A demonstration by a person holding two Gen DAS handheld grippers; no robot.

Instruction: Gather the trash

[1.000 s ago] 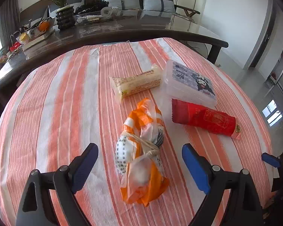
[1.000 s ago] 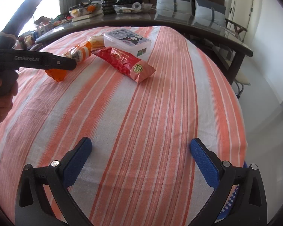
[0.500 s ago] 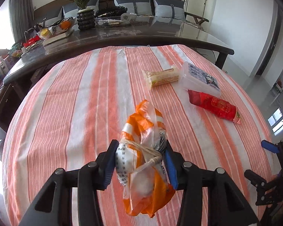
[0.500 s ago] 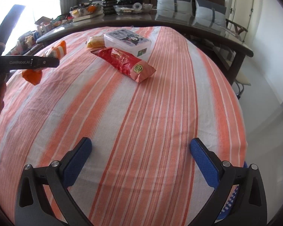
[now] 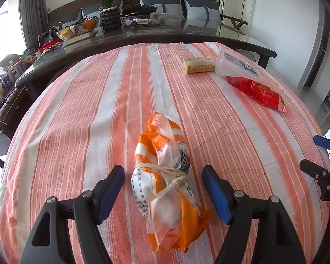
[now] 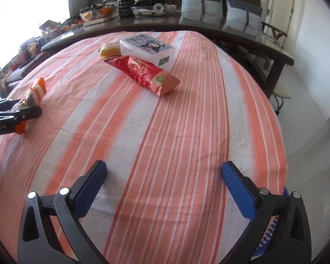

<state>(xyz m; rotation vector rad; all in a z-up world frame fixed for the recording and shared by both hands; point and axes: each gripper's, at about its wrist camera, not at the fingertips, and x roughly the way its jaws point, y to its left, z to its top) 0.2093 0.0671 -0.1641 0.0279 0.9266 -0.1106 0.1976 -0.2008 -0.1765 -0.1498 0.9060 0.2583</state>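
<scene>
An orange and white plastic bag, tied with string, lies on the striped tablecloth between the fingers of my left gripper, which is open and not touching it. The bag also shows at the left of the right wrist view. A red snack packet, a yellow wrapped bar and a clear plastic box lie at the far right of the table. My right gripper is open and empty above the near table edge.
The round table has an orange and white striped cloth. Behind it stands a dark glass table with a plant, fruit and clutter. The floor drops off to the right. A blue basket shows under my right gripper.
My left gripper had closed on the bag and moved it toward the left near side of the table. It has now opened and the bag rests on the cloth. The right gripper has not moved.
</scene>
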